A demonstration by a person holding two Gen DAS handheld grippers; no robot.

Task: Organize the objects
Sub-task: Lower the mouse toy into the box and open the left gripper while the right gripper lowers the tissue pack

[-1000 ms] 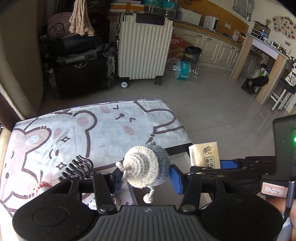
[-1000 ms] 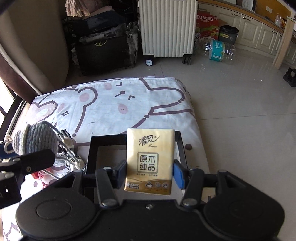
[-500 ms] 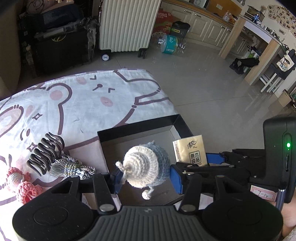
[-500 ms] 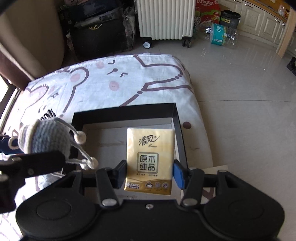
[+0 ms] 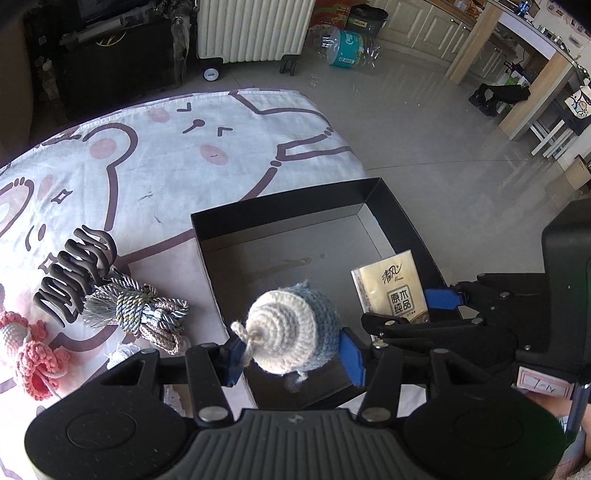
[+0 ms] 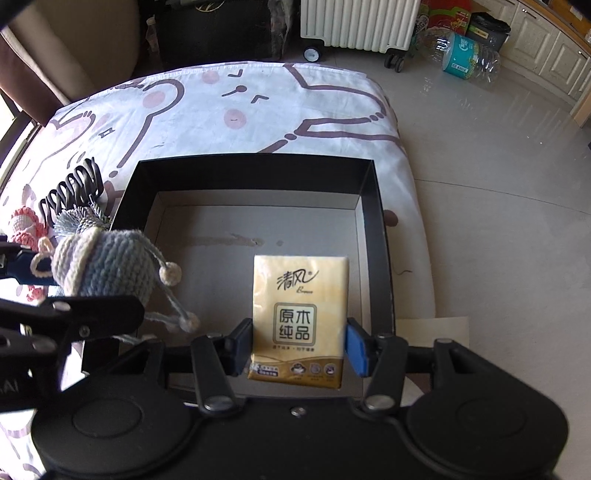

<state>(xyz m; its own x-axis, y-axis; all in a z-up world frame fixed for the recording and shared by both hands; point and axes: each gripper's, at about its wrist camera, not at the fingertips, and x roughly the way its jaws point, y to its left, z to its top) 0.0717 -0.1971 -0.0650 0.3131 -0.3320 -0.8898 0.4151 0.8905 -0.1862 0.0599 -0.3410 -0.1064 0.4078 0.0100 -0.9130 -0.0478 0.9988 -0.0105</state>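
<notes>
- Lowered since a second ago: both hand-held grippers, now closer over the shallow black cardboard box (image 6: 369, 206) with pale grey floor, which fills far more of each view than before.
- Left hand-held gripper (image 5: 291, 350): clamped on a round crocheted toy of blue and cream yarn (image 5: 291, 332), blue pads pressing its sides; toy hanging above the near left part of the box.
- Seen from the right wrist, same toy (image 6: 107, 266) at the left edge, two knotted yarn legs dangling toward the box floor; contact with the floor cannot be told.
- Right hand-held gripper (image 6: 299, 347): closed on a flat golden-yellow pocket tissue pack with printed Chinese characters (image 6: 301, 314), gripped at its lower sides, upright and over the right half of the box.
- From the left wrist, the tissue pack (image 5: 391, 288) shows near the right wall of the box, right hand-held gripper (image 5: 424, 306) behind it.
- Box resting on a white cartoon-bear printed sheet (image 5: 166, 147) over a bench, close to its right edge.
- Left of the box on the sheet: a dark brown wavy plastic hair claw (image 5: 74, 273), a bundle of grey-blue twisted cord with tassel (image 5: 140, 310) just beside it, and a pink and white crocheted piece (image 5: 29, 350) further left.
- Beyond the bench: shiny tiled floor (image 5: 424, 129), a cream ribbed suitcase on wheels (image 5: 255, 29).
</notes>
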